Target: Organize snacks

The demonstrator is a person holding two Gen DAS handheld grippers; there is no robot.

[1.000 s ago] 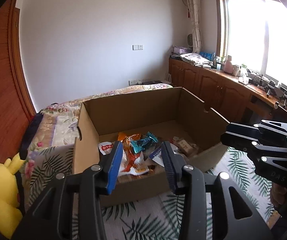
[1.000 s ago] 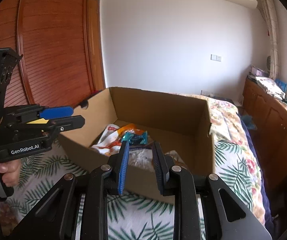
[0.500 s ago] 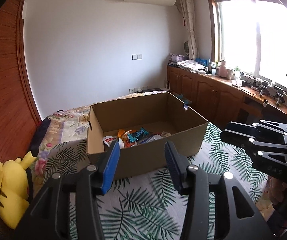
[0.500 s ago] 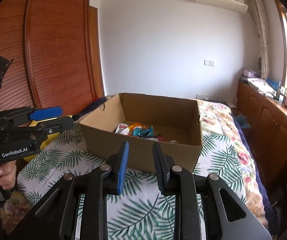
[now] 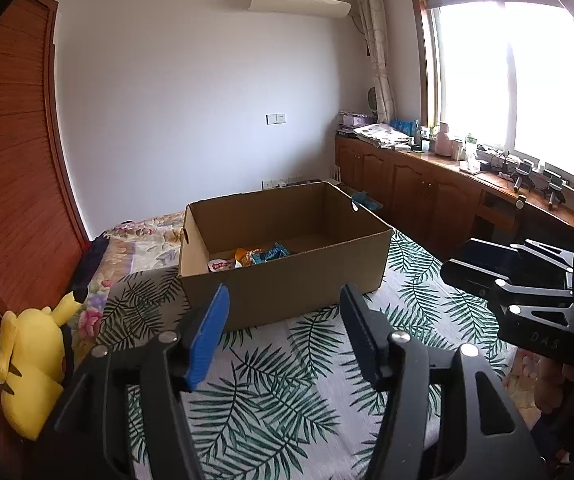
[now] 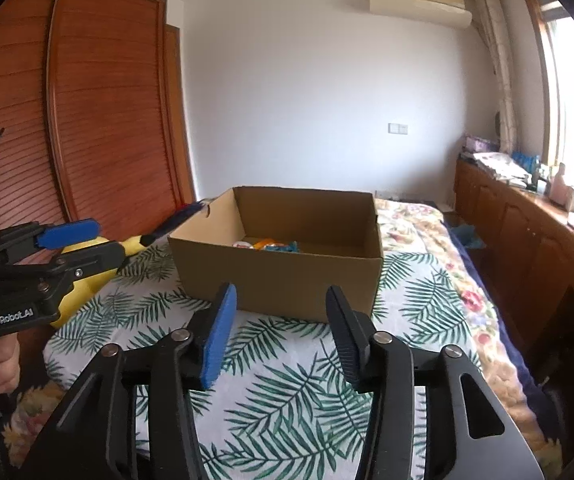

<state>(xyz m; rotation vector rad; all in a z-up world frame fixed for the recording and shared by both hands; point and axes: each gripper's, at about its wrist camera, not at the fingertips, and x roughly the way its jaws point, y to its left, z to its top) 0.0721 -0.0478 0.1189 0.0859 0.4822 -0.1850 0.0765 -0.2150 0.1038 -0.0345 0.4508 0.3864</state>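
Straight ahead of both tongs: cardboard box (image 5: 287, 264) on the leaf-print bedspread (image 5: 287, 380), snacks (image 5: 261, 256) heaped in its left part. Left gripper (image 5: 285, 320) and right gripper (image 6: 279, 316) both spread wide, empty, about equally near, long side facing.

The near wall of the cardboard box (image 5: 287, 280) hides most of the snack packets (image 5: 255, 258); only a few tops show, print unreadable. The yellow plush toy (image 6: 83, 284) sits half behind the left gripper (image 6: 87, 244), whose label is cut off
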